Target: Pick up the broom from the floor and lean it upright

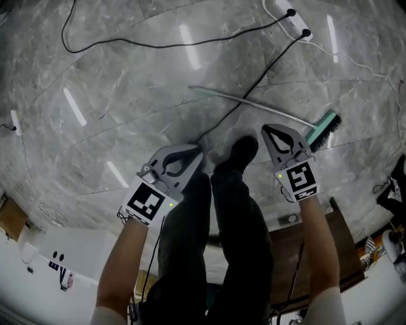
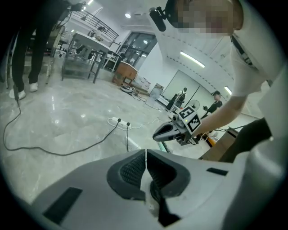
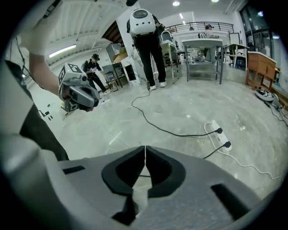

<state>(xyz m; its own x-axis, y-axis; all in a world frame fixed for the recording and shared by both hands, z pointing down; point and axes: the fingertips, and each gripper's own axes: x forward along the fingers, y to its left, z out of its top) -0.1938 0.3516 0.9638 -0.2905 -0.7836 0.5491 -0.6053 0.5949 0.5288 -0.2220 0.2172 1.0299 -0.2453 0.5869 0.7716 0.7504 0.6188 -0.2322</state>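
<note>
The broom lies flat on the grey marble floor, its thin metal handle (image 1: 254, 103) running from the middle toward the right and ending in a teal head with dark bristles (image 1: 322, 131). My right gripper (image 1: 269, 129) hangs just left of the broom head, jaws shut and empty. My left gripper (image 1: 195, 151) is farther left, short of the handle, also shut and empty. In the left gripper view my own jaws (image 2: 146, 153) meet tip to tip, with the right gripper (image 2: 173, 130) ahead. In the right gripper view my jaws (image 3: 145, 149) are closed; the left gripper (image 3: 78, 94) shows at the left.
A black cable (image 1: 158, 44) snakes across the floor and another crosses the broom handle toward a white power strip (image 1: 293, 15) (image 3: 220, 134). My dark shoe (image 1: 244, 152) stands between the grippers. A wooden cabinet (image 1: 311, 244) is behind me. People stand by steel tables (image 3: 146, 40).
</note>
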